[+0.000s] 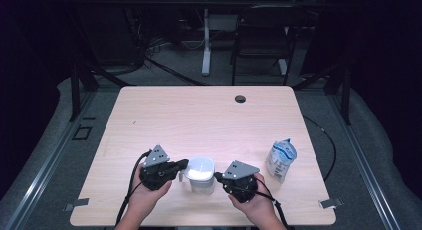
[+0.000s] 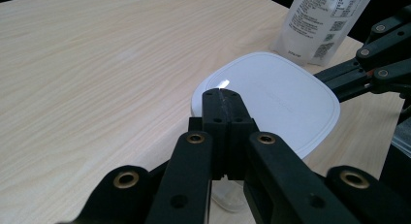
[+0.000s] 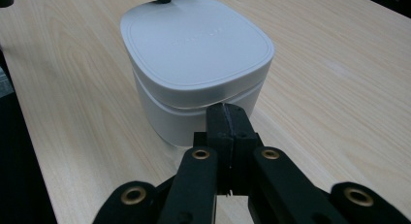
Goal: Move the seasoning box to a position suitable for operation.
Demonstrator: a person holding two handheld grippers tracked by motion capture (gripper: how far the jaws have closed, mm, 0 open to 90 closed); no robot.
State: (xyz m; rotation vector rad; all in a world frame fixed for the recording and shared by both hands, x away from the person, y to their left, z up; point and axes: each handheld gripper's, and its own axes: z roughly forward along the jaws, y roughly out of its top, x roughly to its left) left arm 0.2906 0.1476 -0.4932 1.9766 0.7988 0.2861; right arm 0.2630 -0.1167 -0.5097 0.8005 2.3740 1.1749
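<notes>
A light wood-grain table (image 1: 199, 115) with a round cable hole (image 1: 240, 98) near its far edge stands on grey carpet (image 1: 74, 160). Beyond it, a black folding chair (image 1: 261, 36) and the white leg of another table (image 1: 206, 41) stand in a dim room with dark surroundings.

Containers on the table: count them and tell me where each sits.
2. A white rounded-square lidded plastic container stands near the front edge between the two claws; a white printed pouch stands to its right, near the table's right edge.
</notes>
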